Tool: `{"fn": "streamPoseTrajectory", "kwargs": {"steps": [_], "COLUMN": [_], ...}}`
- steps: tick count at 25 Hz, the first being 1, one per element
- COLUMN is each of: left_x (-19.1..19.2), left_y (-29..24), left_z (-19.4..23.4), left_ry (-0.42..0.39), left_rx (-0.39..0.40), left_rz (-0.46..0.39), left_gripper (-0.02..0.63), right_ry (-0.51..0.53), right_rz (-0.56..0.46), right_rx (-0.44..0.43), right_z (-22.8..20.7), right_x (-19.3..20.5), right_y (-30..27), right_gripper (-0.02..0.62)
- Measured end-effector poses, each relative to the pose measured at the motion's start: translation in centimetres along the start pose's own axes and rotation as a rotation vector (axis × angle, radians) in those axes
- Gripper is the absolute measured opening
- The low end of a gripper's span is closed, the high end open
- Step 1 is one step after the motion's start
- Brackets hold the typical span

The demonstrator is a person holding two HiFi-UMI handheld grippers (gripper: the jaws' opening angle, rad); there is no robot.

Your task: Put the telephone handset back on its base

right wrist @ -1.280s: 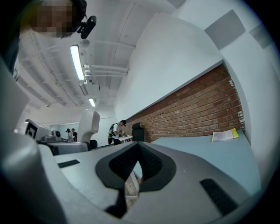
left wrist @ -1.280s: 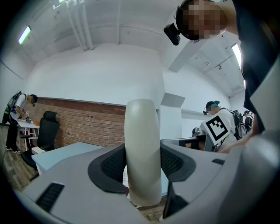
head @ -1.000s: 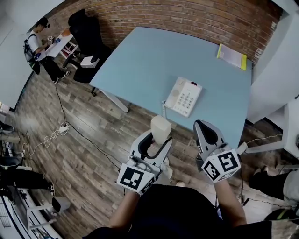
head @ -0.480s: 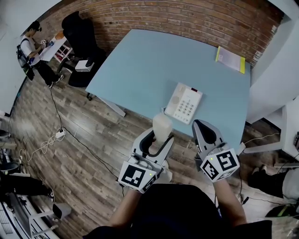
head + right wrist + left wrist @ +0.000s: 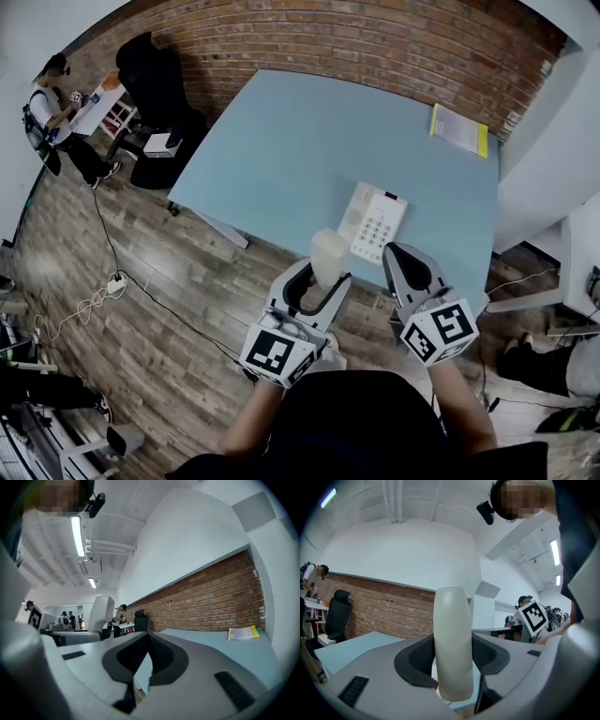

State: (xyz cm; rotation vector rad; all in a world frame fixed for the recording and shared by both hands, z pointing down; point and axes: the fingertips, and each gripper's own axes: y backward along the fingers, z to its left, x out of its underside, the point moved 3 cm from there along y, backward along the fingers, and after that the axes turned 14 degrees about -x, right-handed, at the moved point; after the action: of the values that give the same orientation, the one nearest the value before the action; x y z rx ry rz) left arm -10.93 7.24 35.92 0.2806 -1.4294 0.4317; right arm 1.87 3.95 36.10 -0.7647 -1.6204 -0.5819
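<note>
The left hand-held gripper (image 5: 325,277) pinches the handset (image 5: 328,255) near the base (image 5: 375,223) on the tabletop (image 5: 281,150); the right hand-held gripper (image 5: 147,641) is pressed together, empty.

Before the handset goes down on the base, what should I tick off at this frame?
1. Handset clamped between the left gripper jaws: ok.
2. Cradle side of the telephone base free: ok.
3. Handset lined up over the cradle: not ok; it shows short of the base, at the near edge of the table.
4. Right gripper shut, empty, off the base: ok.
5. Cord routing: cannot tell.
</note>
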Motion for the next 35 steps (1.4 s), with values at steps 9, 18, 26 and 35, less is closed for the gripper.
{"fn": "streamPoseTrajectory", "kwargs": {"steps": [9,18,26,35], "left_x": [-0.4,0.1,1.2,1.4], "left_y": [-1.8,-2.6,-2.2,-3.0], "left_z": [2.4,4.3,5.1,4.1], "left_ry": [0.002,0.013,0.027,0.03], "left_rx": [0.044,0.087,0.099,0.124], "left_rz": [0.001,0.013,0.038,0.034], "left_gripper": [0.229,0.229,0.229,0.229], "right_ry": [0.005,0.012,0.006,0.014], "right_rz": [0.012,0.018,0.022,0.019], "right_rx": [0.031,0.081,0.112,0.127], "right_z": [-0.7,-1.0,-1.0,-1.8], "right_x": [0.1,0.4,1.0,0.7], "right_y": [-2.7,-4.1,-4.1,-3.2], "right_gripper": [0.012,0.012,0.012,0.012]}}
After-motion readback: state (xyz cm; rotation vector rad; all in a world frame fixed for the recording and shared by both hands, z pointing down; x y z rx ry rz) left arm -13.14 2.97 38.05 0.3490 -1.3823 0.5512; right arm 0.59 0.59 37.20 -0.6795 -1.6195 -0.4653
